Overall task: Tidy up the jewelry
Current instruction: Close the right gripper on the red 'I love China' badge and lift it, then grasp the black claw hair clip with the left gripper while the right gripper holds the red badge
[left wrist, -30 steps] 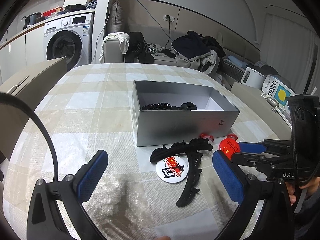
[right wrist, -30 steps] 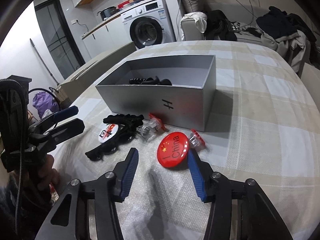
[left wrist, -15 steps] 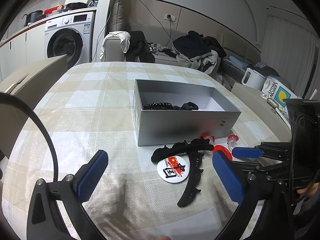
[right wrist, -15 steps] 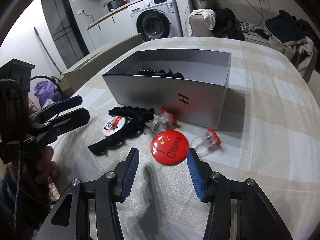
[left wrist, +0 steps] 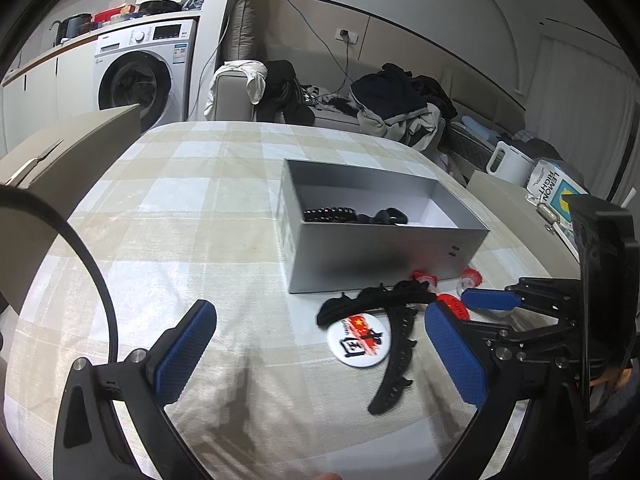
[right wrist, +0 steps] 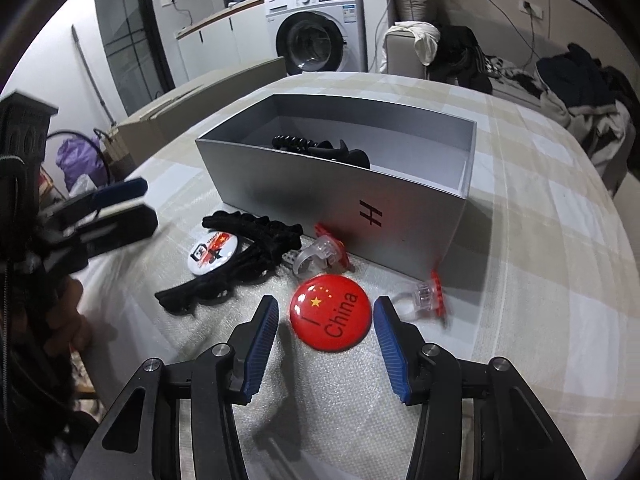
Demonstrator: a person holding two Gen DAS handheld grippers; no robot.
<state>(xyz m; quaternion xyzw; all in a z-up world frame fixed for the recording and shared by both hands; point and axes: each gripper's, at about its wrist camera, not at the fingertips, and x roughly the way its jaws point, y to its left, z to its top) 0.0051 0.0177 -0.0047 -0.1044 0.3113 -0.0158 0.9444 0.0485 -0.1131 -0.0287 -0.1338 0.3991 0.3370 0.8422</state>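
An open grey box [left wrist: 384, 258] [right wrist: 320, 196] stands on the table and holds black hair pieces [left wrist: 356, 215] [right wrist: 320, 148]. In front of it lie a black hair clip [left wrist: 394, 360] [right wrist: 248, 264], a white badge [left wrist: 358, 342] [right wrist: 211, 255], a red "China" badge [right wrist: 331, 317] and two clear rings with red tops [right wrist: 320, 254] [right wrist: 424, 294]. My right gripper [right wrist: 324, 344] is open, its blue pads on either side of the red badge, low over the table. My left gripper [left wrist: 320, 360] is open and empty, left of the clip.
The table has a checked cloth [left wrist: 180, 208]. A sofa with piled clothes [left wrist: 396, 100] and a washing machine [left wrist: 140, 76] stand beyond it. A white kettle [left wrist: 508, 162] and a printed carton [left wrist: 556, 190] sit off the table's right side.
My right gripper has moved forward and down, so that the red badge now lies between its pads. The left gripper has stayed nearly still.
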